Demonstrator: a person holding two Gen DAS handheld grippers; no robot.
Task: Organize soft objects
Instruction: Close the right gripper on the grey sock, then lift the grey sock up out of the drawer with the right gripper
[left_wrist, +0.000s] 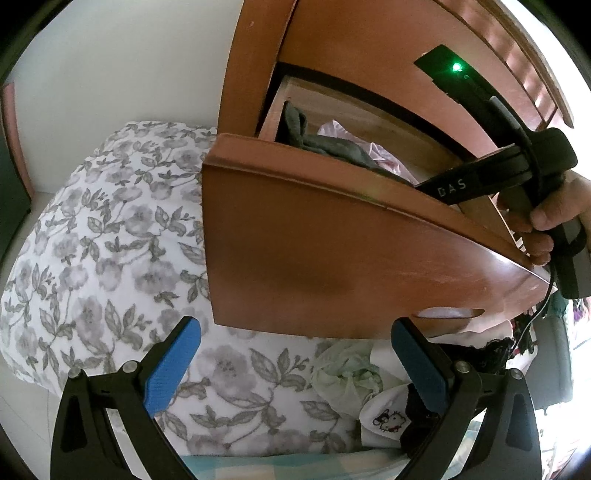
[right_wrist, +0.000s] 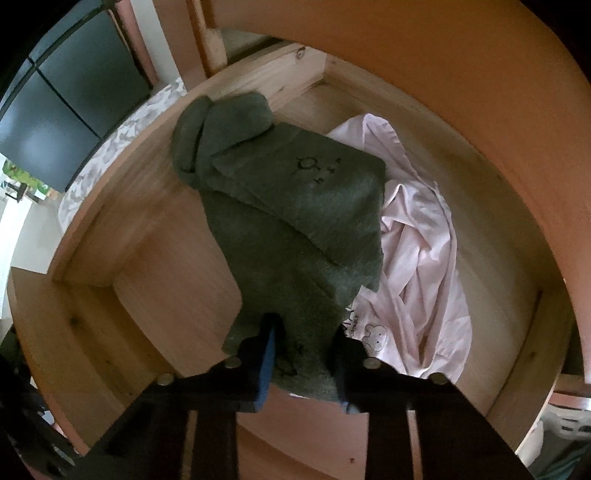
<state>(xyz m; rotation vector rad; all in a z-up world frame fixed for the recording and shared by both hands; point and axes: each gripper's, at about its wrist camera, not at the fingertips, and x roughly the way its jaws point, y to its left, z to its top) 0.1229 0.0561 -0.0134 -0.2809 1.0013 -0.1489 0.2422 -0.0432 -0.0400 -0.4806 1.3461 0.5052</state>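
A wooden drawer stands pulled out of a brown cabinet. Inside it lie dark green socks folded over a crumpled pale pink garment. My right gripper points down into the drawer, and its blue pads pinch the near end of the green socks. In the left wrist view the green socks and pink garment show over the drawer front, and a hand holds the right gripper's black body. My left gripper hangs open below the drawer front, with nothing between its fingers.
A floral bedcover fills the left. Near the left gripper's right finger lie a pale green cloth, a white cloth with a cartoon cat and a black lace piece. A dark cabinet stands beyond the drawer.
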